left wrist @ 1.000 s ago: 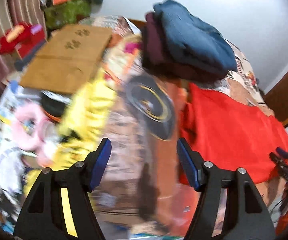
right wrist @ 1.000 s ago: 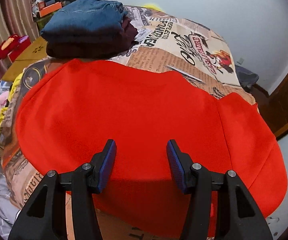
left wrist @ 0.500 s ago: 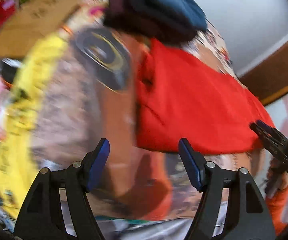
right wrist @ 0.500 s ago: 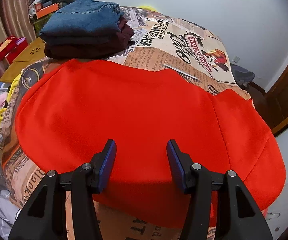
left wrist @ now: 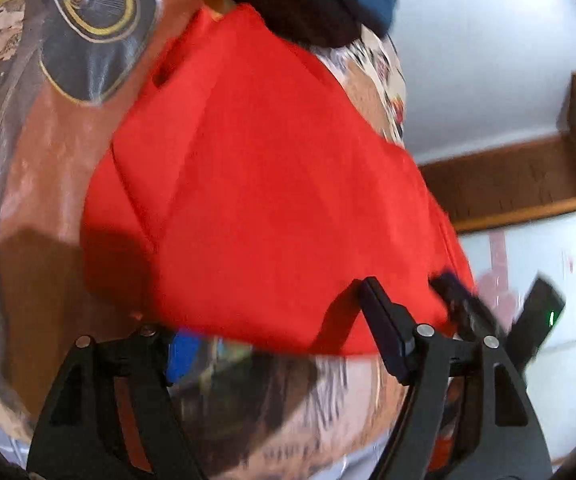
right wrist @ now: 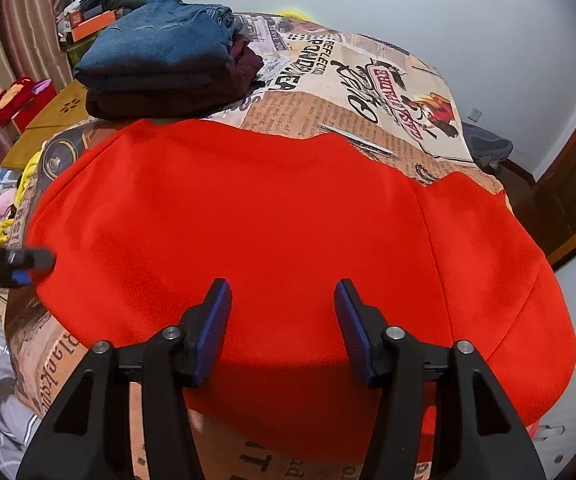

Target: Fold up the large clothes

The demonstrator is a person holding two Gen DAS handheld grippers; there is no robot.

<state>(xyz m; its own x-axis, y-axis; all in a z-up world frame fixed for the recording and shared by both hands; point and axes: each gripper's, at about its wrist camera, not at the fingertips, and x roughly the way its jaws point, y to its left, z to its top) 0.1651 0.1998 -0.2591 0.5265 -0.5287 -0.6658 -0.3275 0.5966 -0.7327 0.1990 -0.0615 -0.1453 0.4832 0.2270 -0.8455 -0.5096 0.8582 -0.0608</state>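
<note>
My right gripper [right wrist: 281, 328] has its blue-padded fingers [right wrist: 213, 326] apart over the lower middle of the frame, hovering above the near hem of the large red fabric garment [right wrist: 271, 216]; they have just been opening wider, and nothing is pinched between them. My left gripper [left wrist: 275, 332] is also spread and has been opening too. In its blurred view the garment's lower edge lies across the gap and hides the left pad, but I cannot see the cloth pressed from both sides, so I judge it unheld.

The garment lies flat on the newspaper-print bedsheet [right wrist: 328, 92], filling the centre of the right view, one sleeve reaching to the right. A folded stack of blue denim and dark maroon clothes [right wrist: 159, 64] sits at the upper left, touching or nearly touching the garment's far edge.

I judge the step in hand to be taking hold of the near hem at two points. To do it well, I should set both grippers low, slide one finger under the edge, catch every layer, close firmly, and keep the hem taut between my hands, so that the fold lands straight and short of the stack.
</note>
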